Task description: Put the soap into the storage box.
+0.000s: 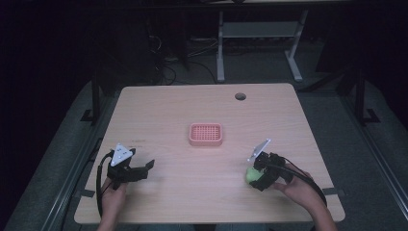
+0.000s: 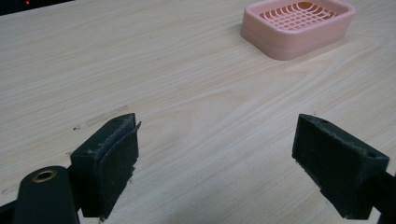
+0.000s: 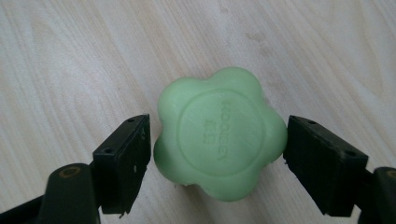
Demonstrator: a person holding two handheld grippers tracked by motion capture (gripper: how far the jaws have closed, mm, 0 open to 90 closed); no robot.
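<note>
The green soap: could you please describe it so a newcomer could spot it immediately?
On the wooden table, look near the front right, between the jaws of the right gripper. The green soap lies there, flower-shaped with embossed lettering, unlike the pink slotted dish mid-table.

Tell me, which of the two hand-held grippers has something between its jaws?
The right hand-held gripper: the green flower-shaped soap sits between its jaws. The left hand-held gripper is open over the bare wooden table.

Bare table (image 1: 202, 178) is seen between the two grippers. Centre is occupied by a pink soap dish (image 1: 206, 134); open wood is left all round it. Cable hole (image 1: 240, 96) is noted at one o'clock.
</note>
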